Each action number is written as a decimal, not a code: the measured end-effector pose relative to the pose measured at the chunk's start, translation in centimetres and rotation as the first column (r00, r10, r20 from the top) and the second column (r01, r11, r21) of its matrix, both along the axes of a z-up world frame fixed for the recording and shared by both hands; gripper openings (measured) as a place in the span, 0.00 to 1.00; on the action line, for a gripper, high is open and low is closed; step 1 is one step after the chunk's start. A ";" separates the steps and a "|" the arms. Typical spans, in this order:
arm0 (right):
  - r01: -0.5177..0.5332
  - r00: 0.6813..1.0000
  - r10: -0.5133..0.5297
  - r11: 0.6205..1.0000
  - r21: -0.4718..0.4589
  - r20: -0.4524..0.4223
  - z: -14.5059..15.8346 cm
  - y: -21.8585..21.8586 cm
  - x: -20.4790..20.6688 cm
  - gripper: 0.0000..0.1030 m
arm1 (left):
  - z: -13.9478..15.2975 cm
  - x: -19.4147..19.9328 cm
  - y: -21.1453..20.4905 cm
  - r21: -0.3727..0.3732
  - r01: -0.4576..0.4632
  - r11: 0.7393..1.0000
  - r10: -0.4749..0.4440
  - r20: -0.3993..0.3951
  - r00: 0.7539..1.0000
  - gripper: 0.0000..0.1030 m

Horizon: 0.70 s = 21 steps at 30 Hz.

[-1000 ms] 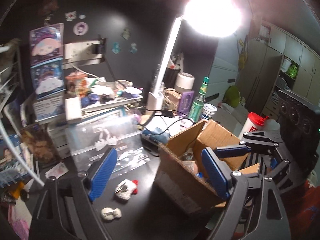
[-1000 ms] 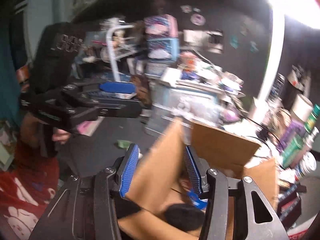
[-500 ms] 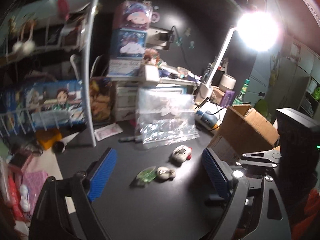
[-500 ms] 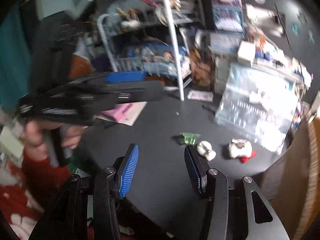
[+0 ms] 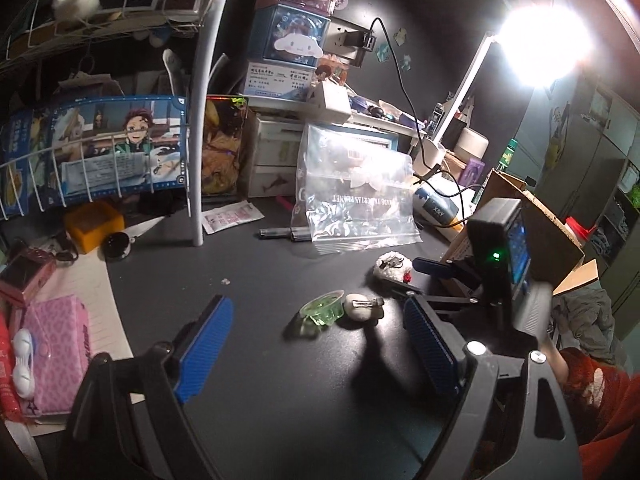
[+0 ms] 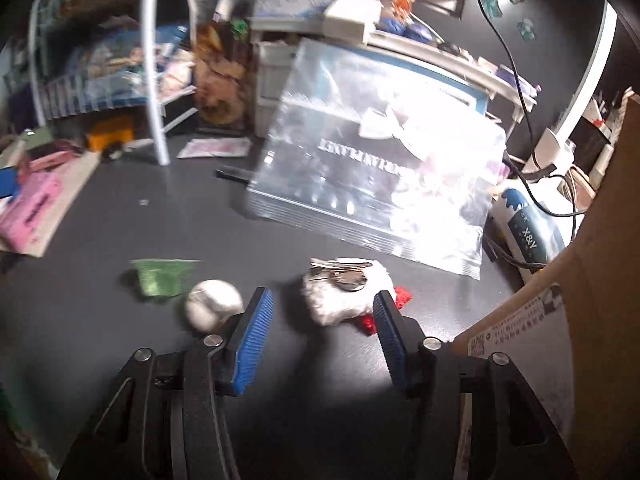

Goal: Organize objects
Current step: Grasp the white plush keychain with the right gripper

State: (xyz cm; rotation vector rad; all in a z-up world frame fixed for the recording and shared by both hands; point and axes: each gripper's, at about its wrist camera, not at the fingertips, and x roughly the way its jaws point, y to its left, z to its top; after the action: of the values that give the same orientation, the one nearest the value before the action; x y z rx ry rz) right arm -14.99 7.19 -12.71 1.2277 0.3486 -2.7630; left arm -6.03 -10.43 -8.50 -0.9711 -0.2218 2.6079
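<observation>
On the dark desk lie a fluffy white clip with a red bit [image 5: 393, 269] [image 6: 344, 294], a small white round clip [image 5: 362, 306] [image 6: 214, 304] and a green plastic piece [image 5: 323, 310] [image 6: 162, 276]. My right gripper [image 6: 322, 316] is open, low over the desk, its blue pads on either side of the fluffy white clip, not touching it. It shows in the left wrist view [image 5: 416, 280] beside that clip. My left gripper [image 5: 316, 344] is open and empty, above the desk, just short of the green piece.
A cardboard box [image 5: 532, 216] [image 6: 592, 280] stands at the right. A clear zip bag [image 5: 352, 200] [image 6: 380, 172] leans behind the small items. A white wire rack [image 5: 200, 120], drawers, a pen [image 5: 280, 233], a pink pouch [image 5: 56, 352] and a desk lamp [image 5: 536, 44] ring the desk.
Both grippers swung left, away from the cardboard box, toward the small items on the desk. My right gripper dropped down around the fluffy white clip. Both stayed open.
</observation>
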 end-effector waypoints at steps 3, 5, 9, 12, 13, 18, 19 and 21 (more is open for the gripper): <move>0.023 1.000 -0.023 1.000 0.021 0.003 -0.5 0.3 -0.8 0.55 | -0.2 -0.3 0.0 -0.002 0.009 1.000 -0.009 0.001 1.000 0.83; 0.026 0.999 -0.027 0.999 0.019 0.018 -0.8 0.5 -1.2 0.55 | -0.3 -0.5 -0.1 -0.004 0.011 1.000 -0.011 0.003 1.000 0.83; 0.036 0.998 -0.037 0.999 0.010 0.046 -1.2 0.9 -1.7 0.55 | -0.6 -0.7 -0.3 -0.007 0.006 1.000 -0.006 0.010 1.000 0.83; 0.044 0.997 -0.043 0.999 -0.015 0.061 -1.5 1.2 -2.0 0.55 | -0.6 -0.8 -0.4 -0.007 0.004 1.000 -0.004 0.011 1.000 0.83; 0.042 0.997 -0.041 0.999 -0.019 0.063 -1.5 1.2 -2.0 0.54 | -0.6 -0.8 -0.4 -0.006 0.004 1.000 -0.004 0.010 1.000 0.83; 0.011 0.999 -0.009 0.999 -0.046 0.042 -0.7 1.2 -1.3 0.46 | -0.3 -0.5 -0.2 -0.005 0.007 1.000 -0.007 0.008 1.000 0.83; -0.006 0.999 0.009 0.998 -0.066 0.035 -0.4 1.1 -1.0 0.45 | -0.2 -0.5 -0.1 -0.003 0.010 1.000 -0.010 0.008 1.000 0.83; -0.065 0.998 0.067 0.992 -0.112 0.009 0.7 0.6 0.4 0.45 | 0.1 -0.4 0.2 0.006 0.034 0.999 -0.034 0.010 0.999 0.83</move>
State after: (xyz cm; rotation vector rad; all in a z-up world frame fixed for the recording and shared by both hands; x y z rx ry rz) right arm -14.58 7.75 -11.98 1.1847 0.2260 -2.6778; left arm -6.38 -10.27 -8.40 -0.9775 -0.2135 2.5709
